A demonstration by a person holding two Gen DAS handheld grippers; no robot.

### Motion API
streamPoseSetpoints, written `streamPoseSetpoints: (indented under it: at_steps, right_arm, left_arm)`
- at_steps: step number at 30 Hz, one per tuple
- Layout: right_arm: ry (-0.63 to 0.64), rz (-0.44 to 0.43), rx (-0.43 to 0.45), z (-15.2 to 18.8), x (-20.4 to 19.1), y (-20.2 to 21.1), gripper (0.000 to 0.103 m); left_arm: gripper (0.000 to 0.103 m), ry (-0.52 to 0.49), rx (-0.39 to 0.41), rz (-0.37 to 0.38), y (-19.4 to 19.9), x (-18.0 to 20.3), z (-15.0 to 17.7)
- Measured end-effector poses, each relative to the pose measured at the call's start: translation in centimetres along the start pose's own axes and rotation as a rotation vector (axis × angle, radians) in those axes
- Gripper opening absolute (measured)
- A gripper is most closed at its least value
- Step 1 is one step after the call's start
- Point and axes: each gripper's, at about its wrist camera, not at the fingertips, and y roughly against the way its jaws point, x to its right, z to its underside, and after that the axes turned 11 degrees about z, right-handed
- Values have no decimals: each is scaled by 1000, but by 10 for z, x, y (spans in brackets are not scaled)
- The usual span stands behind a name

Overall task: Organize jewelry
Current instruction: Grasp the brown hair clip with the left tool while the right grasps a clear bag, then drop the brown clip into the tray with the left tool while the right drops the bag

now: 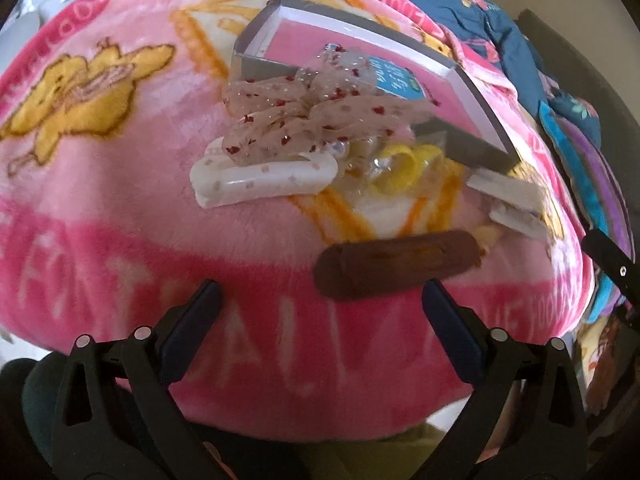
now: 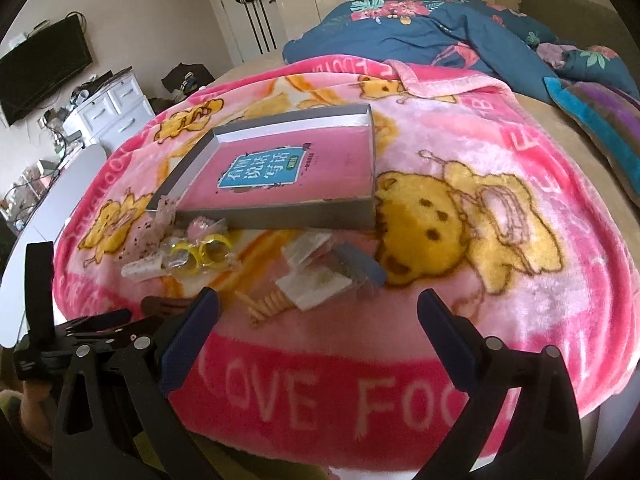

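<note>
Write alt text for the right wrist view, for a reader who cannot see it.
The open right gripper hovers empty above a pink cartoon-bear fleece blanket strewn with small accessories: yellow plastic rings, a cream spiral hair tie, white cards and a blue-grey comb-like clip. Behind them lies a shallow grey cardboard tray holding a pink book.

Pink bear-print blanket (image 2: 460,128), grey tray (image 2: 280,216), yellow rings (image 2: 200,256)

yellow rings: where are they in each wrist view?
Left wrist: yellow rings at centre right, between the white clip and the grey tray.
Right wrist: centre left, just below the tray's near-left corner.
Shared landmark: the grey tray holding a pink book.
</note>
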Motion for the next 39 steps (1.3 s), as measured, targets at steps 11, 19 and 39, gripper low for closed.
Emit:
streamPoseSetpoints:
  at_steps: [11,19,39]
  right_arm:
    - [25,-7,-5,-12,-8,-17,99]
    - [-3,-42,-52,-19,-13,-37,70]
    - [-117,-163,-40,-43,14,-32,10]
  left_arm:
    - [60,-42,23,-44,-15,19,-6]
    - [26,-93,45,9,-10,28,-11]
    - [18,-195,62,101,18,63,-33]
